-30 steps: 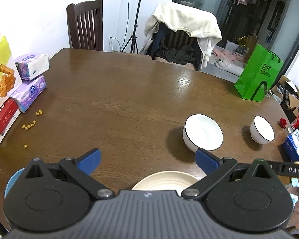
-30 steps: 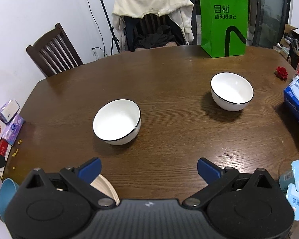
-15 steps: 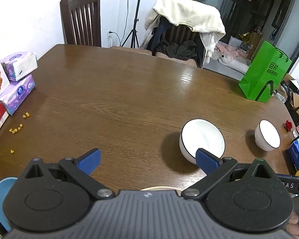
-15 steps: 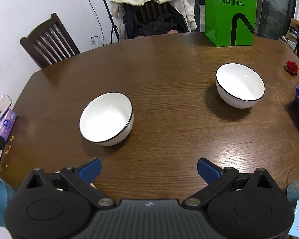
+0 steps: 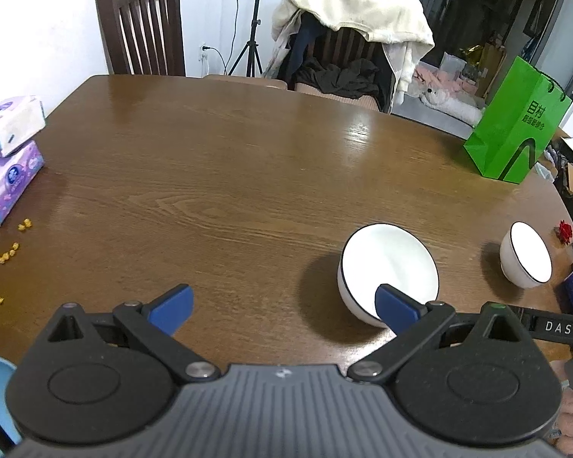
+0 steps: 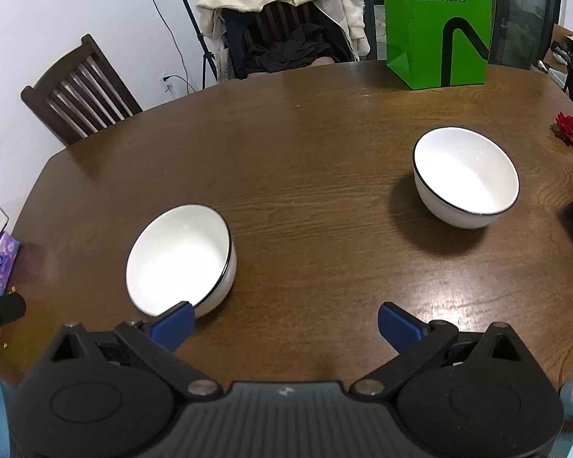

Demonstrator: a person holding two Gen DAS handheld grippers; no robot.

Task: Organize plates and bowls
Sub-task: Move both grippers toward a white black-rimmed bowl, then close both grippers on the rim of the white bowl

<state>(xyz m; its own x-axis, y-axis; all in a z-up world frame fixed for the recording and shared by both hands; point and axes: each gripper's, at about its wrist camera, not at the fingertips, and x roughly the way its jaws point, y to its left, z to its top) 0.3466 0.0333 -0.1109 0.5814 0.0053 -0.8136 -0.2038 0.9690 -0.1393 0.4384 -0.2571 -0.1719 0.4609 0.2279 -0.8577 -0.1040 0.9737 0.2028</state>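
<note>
Both tools stood wide open and held nothing: the left tool (image 5: 282, 305) hovered over the brown counter (image 5: 229, 175) with its right blue fingertip overlapping the near white bowl (image 5: 387, 267) at about 4 o'clock in its view. The far white bowl (image 5: 525, 253) sat well apart at 3 o'clock, below a green paper bag (image 5: 515, 122). In the right view, the right tool (image 6: 284, 322) had the near bowl (image 6: 179, 261) at 8 o'clock by its left fingertip and the other bowl (image 6: 464, 175) at 2 o'clock, both upright.
</note>
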